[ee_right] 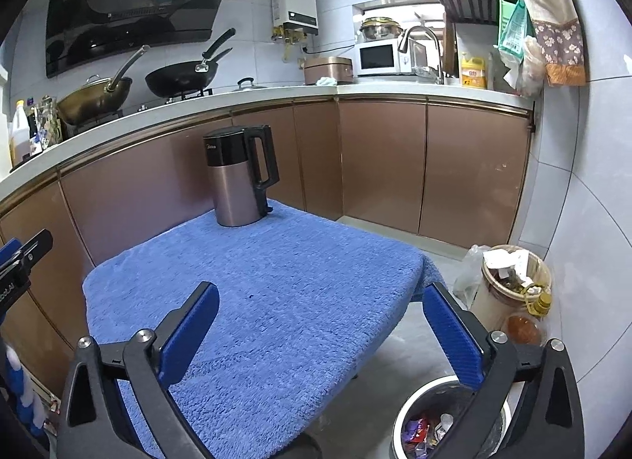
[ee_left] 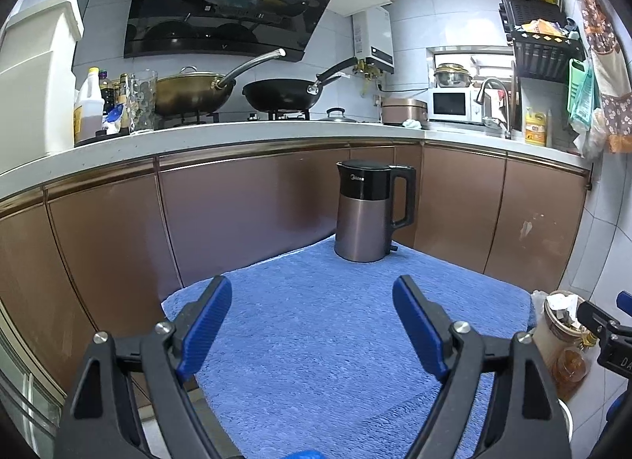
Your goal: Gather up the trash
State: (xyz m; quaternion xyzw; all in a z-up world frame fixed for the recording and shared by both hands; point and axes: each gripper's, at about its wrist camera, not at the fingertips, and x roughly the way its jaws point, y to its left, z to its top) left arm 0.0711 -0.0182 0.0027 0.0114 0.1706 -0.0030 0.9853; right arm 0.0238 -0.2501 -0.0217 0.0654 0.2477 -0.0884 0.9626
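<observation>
The left gripper (ee_left: 312, 301) points a little down over the blue towel (ee_left: 335, 320) that covers a small table. Its two blue fingers (ee_left: 209, 324) are spread wide apart. Nothing sits between them, and they do not touch the towel.

The right gripper (ee_right: 322, 315) also tips down a little. Its left finger hangs over the towel (ee_right: 256, 301) and its right finger (ee_right: 454, 336) hangs past the table's edge, over the floor. Its fingers are spread as wide as they go and hold nothing.

In the right wrist view, the round metal trash bin (ee_right: 403, 415) stands on the floor at about 5 o'clock, just under the right finger. Bright wrappers and scraps of trash (ee_right: 422, 433) lie inside it. At about 3 o'clock from the gripper there is a tan bucket (ee_right: 489, 297) stuffed with paper and scraps, with a plastic bag beside it. A yellow-capped bottle (ee_right: 541, 303) leans at its near side.

A kettle (ee_right: 237, 178) with a black top and handle stands upright on the far end of the towel, at about 11 o'clock. In the left wrist view the kettle (ee_left: 367, 210) is near 12 o'clock. No trash can be seen on the towel.

Behind, brown cupboard doors (ee_left: 245, 214) run under a white counter (ee_left: 237, 135) with two pans on the stove.
</observation>
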